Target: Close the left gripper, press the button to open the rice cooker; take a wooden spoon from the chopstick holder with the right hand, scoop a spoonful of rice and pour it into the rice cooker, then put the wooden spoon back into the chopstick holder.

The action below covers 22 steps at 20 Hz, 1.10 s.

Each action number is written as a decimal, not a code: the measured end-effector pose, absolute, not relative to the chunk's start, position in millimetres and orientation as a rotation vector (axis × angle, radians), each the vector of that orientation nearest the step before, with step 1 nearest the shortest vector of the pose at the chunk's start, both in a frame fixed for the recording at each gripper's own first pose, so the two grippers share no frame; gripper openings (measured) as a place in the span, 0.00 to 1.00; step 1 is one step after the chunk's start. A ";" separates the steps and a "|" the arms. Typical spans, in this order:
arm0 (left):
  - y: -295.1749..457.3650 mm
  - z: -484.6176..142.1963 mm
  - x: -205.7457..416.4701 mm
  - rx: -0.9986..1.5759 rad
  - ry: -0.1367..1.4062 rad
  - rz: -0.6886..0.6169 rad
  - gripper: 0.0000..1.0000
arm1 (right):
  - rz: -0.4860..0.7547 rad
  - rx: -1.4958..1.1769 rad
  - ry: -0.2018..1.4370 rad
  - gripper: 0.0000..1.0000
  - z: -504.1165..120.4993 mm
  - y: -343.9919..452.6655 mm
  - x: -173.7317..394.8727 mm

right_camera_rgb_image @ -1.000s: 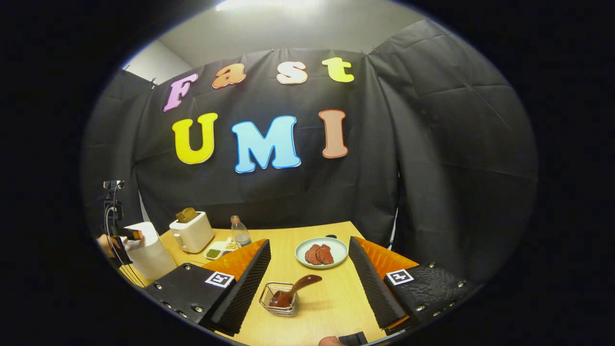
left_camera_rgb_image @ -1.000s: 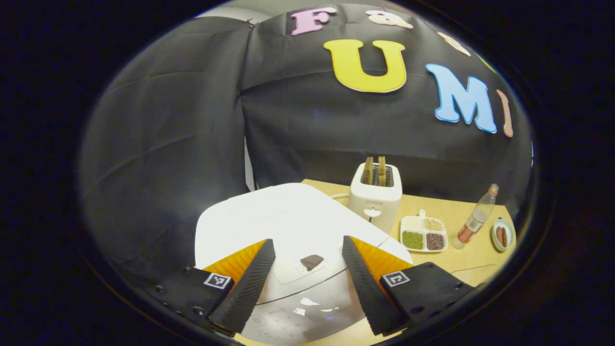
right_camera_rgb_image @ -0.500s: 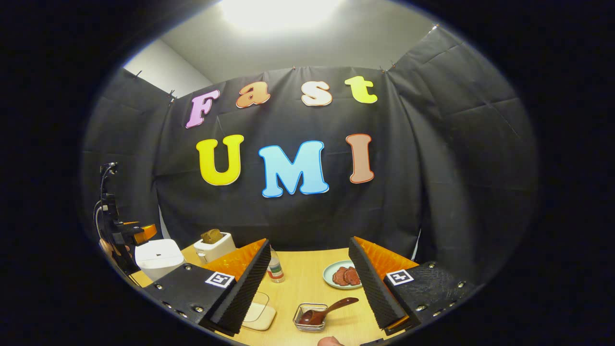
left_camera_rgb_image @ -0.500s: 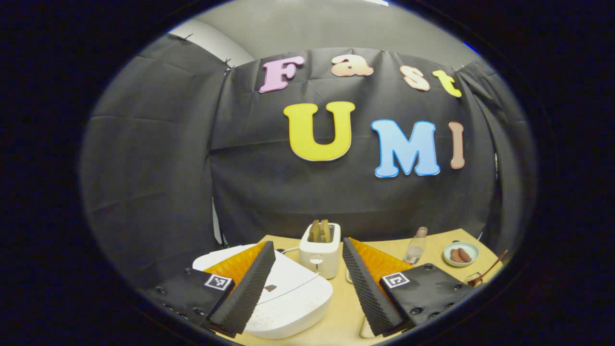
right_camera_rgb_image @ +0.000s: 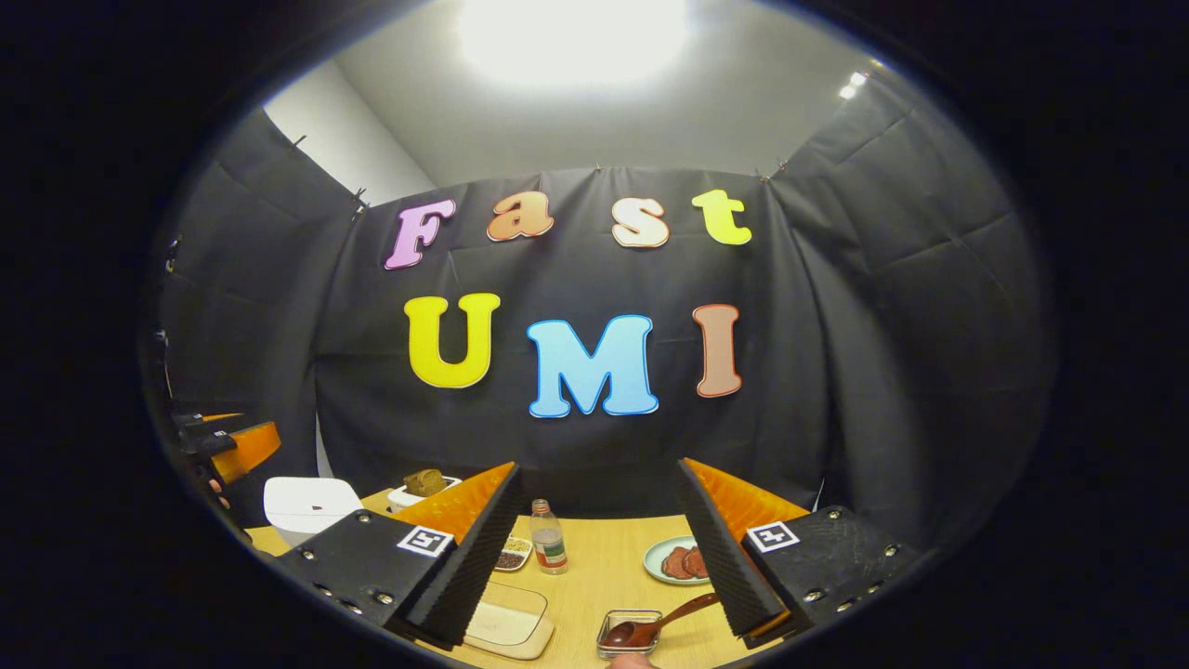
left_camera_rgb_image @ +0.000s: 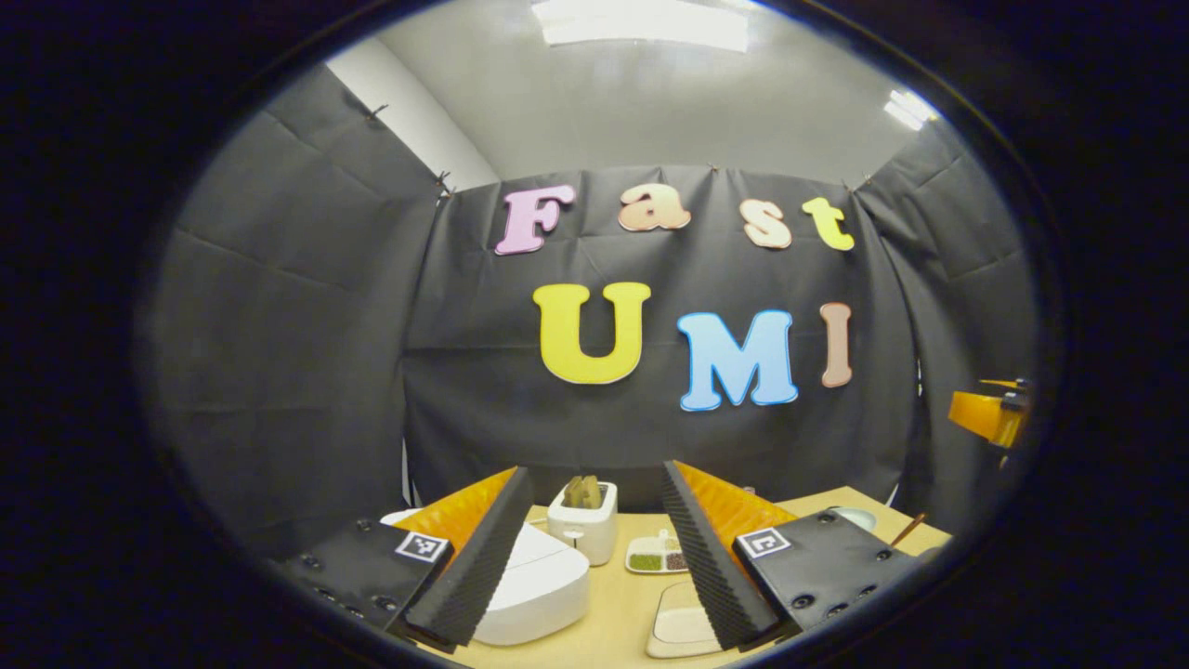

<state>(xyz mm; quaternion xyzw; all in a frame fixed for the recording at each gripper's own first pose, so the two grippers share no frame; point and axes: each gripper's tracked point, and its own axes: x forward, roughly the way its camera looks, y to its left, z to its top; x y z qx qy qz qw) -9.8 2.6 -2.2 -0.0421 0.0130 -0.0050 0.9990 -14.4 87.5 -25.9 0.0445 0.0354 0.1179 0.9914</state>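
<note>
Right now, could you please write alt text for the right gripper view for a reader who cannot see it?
The right gripper, jaws open and empty, hangs above a wooden table where a wooden spoon rests in a small wire chopstick holder. Farther back stand a bottle, a plate of meat slices and a closed white rice cooker.

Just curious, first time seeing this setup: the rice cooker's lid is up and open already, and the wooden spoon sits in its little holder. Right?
Not quite. The rice cooker is shut, its white lid lying flat, as the left gripper view shows; the right gripper view shows it closed too. The rest holds: the wooden spoon does sit in the chopstick holder, seen in the right gripper view.
</note>
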 end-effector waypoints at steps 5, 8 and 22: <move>3.2 7.2 -21.7 -0.072 0.024 -0.025 0.99 | 0.271 0.112 0.081 0.99 -26.3 104.0 -19.0; 6.9 11.3 -24.1 -0.103 0.017 -0.012 0.97 | 0.288 0.105 0.089 0.99 -27.4 110.7 -15.8; 18.5 26.0 -29.4 -0.075 -0.021 -0.007 0.96 | 0.287 0.108 0.071 0.99 -20.8 125.7 -17.4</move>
